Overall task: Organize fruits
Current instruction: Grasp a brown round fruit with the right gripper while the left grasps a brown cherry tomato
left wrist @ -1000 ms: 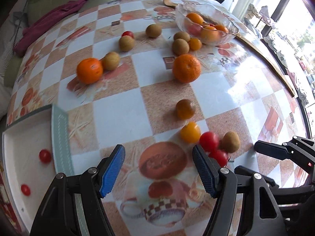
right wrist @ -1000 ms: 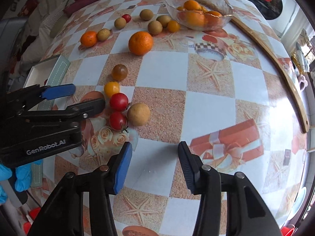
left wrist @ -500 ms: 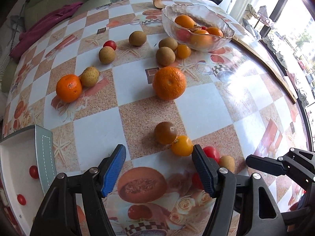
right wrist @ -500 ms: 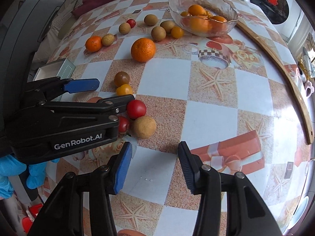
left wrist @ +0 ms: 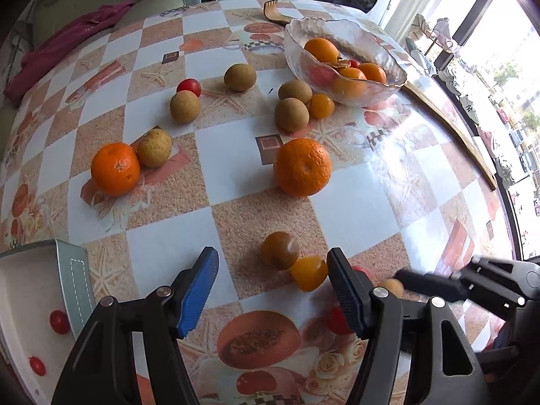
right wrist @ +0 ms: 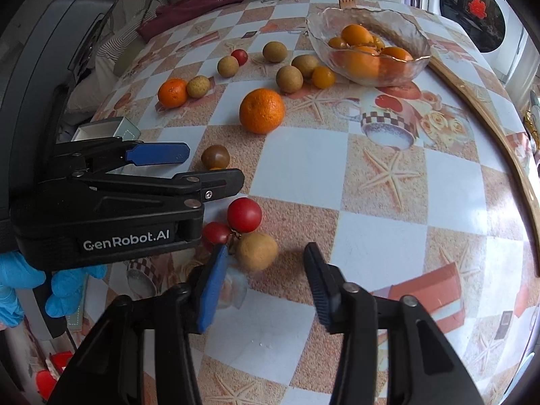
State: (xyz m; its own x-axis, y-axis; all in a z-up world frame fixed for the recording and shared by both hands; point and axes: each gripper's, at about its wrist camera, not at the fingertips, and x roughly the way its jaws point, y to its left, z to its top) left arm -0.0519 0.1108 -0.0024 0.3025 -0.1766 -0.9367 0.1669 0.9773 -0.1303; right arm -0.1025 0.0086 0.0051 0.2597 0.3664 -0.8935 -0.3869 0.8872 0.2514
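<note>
Closing around a tan, rough-skinned round fruit (right wrist: 256, 250), the right tongs (right wrist: 263, 281) are narrowing with that fruit between their pads, though neither pad is pressing on it. Two glossy red cherry tomatoes (right wrist: 244, 215) are sitting just beside it on the checked bench (right wrist: 388, 209), one touching the other. The left tongs (left wrist: 271, 290) are hanging spread over bare bench, with a small yellow tomato (left wrist: 308, 273) just inside their right-hand finger and a brownish tomato (left wrist: 279, 249) touching it. A large dimpled orange (left wrist: 302, 167) is lying near the middle, a smaller orange (left wrist: 115, 169) is resting against a pale speckled fruit (left wrist: 154, 147), and more tan fruits are scattering toward a ribbed glass bowl (left wrist: 388, 57) holding oranges. A white tray (left wrist: 30, 290) at the bench edge is holding two red tomatoes.
</note>
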